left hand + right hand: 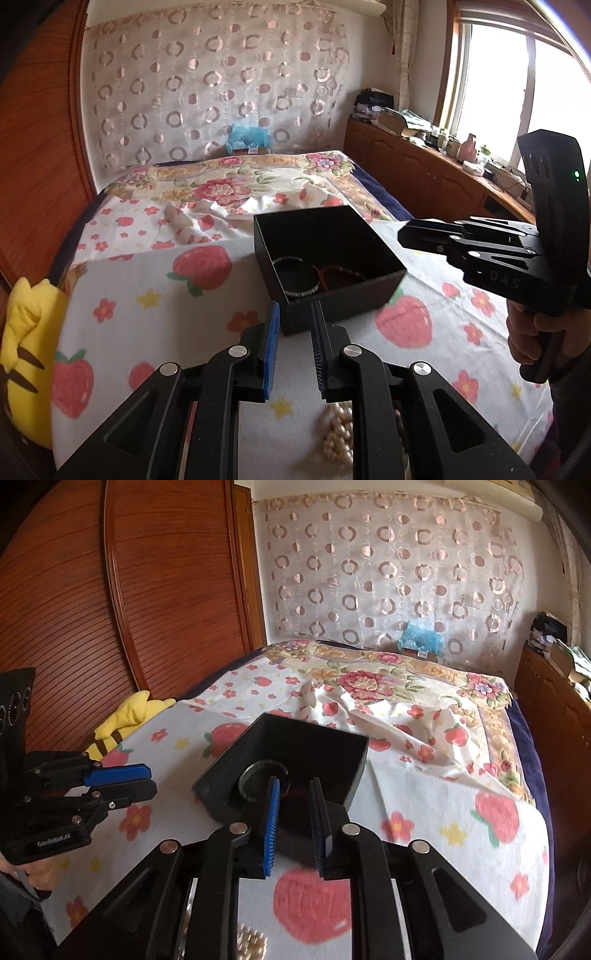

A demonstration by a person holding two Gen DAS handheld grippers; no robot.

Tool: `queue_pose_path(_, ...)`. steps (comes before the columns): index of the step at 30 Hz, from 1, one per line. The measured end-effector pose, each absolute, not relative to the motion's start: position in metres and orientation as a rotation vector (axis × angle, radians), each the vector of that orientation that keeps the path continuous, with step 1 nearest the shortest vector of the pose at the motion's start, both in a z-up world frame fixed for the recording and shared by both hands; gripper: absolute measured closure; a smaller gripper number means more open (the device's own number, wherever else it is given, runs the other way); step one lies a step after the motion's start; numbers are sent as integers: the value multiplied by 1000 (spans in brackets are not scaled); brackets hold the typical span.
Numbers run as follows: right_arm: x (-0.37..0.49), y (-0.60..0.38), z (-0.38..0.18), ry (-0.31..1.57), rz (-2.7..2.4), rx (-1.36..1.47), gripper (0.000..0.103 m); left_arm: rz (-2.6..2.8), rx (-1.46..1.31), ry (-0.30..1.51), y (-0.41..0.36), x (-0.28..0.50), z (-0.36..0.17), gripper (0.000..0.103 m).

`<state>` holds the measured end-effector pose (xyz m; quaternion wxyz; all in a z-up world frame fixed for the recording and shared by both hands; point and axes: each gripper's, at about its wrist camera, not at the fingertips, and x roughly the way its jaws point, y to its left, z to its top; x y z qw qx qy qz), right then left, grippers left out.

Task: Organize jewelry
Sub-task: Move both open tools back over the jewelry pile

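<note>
A black open box (332, 312) stands on the strawberry-print sheet (155, 332). A silver bangle (295, 278) and a reddish beaded bracelet (334, 275) lie inside it. My left gripper (295, 308) hovers just before the box's near corner, jaws slightly apart and empty. A pearl necklace (338, 432) lies on the sheet under that gripper. In the right wrist view my right gripper (295, 782) points into the box (314, 746), over the bangle (258, 766), a little open with nothing between its pads. Each gripper shows in the other's view: right (402, 234), left (149, 779).
A yellow plush toy (26, 350) lies at the bed's left edge beside a wooden wardrobe (110, 590). A floral blanket (221, 184) covers the far bed, with a blue bag (247, 138) at its head. A cluttered wooden cabinet (424, 162) runs under the window on the right.
</note>
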<state>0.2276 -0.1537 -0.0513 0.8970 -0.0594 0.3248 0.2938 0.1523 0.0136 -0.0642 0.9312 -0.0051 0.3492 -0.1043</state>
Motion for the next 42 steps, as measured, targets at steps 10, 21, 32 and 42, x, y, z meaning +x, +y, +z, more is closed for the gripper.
queue_pose_path(10,173,-179,-79,721,584,-102,85,-223,-19,729,5,108,-73,87)
queue_pose_path(21,159,-186,-127,840,587,-110,84,-211,-15,814,6,91,-98,87)
queue_pose_path(32,168,-167,-132,884,647,-140,84,-202,-29,860,7,85,-118,86)
queue_pose_path(42,186,-164,-130,907,546,-215,81,-220,-8,874,-1,83,-118,85)
